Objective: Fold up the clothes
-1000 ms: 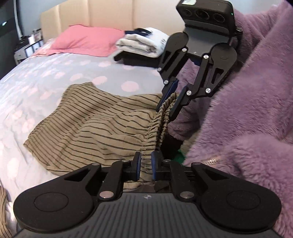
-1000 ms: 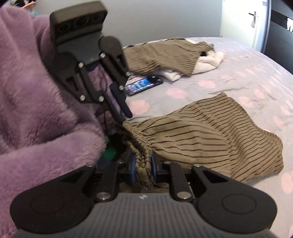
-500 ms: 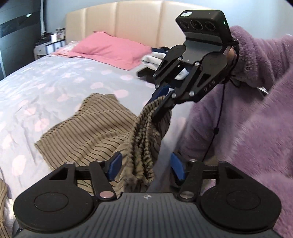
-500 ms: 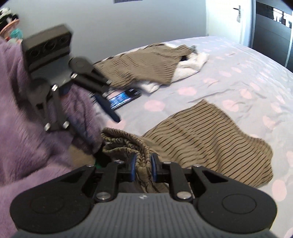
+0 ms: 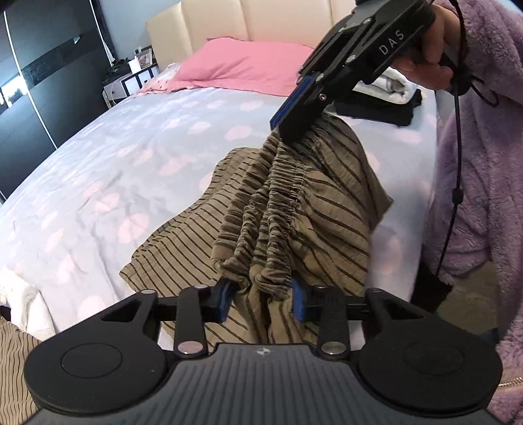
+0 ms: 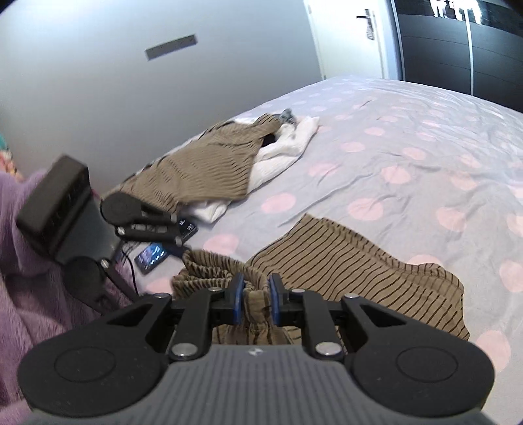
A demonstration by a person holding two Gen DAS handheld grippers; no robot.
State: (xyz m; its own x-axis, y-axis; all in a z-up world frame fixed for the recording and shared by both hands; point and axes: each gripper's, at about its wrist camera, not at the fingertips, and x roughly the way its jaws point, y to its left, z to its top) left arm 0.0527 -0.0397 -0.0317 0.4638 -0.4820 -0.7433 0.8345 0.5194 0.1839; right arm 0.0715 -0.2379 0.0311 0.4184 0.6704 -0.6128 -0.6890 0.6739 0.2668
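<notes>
Right gripper [image 6: 255,302] is pinched tight on the gathered waistband of the striped garment [image 5: 294,209], blue pads pressing the bunched cloth from both sides. Left gripper [image 5: 261,299] has the same waistband between its pads; its jaws are closing, and the folds fill most of the gap, touching the pads.

Between the two grippers the elastic band runs as a taut, ruched rope, near to far in the left view, rising from the left jaws up to the right gripper [image 5: 295,114]. From that line the rest of the garment drapes down and spreads left over the bed [image 5: 137,157], stripes running roughly along the band.

Bedding is pale lilac with pink dots. At the far end lies a pink pillow [image 5: 242,65] against a cream headboard [image 5: 228,23], with folded clothes [image 5: 392,94] to its right. In the right view a second striped piece [image 6: 209,166] covers white laundry [image 6: 281,153], and a phone [image 6: 152,256] lies near it. A purple fleece sleeve [image 5: 490,137] fills the right edge
</notes>
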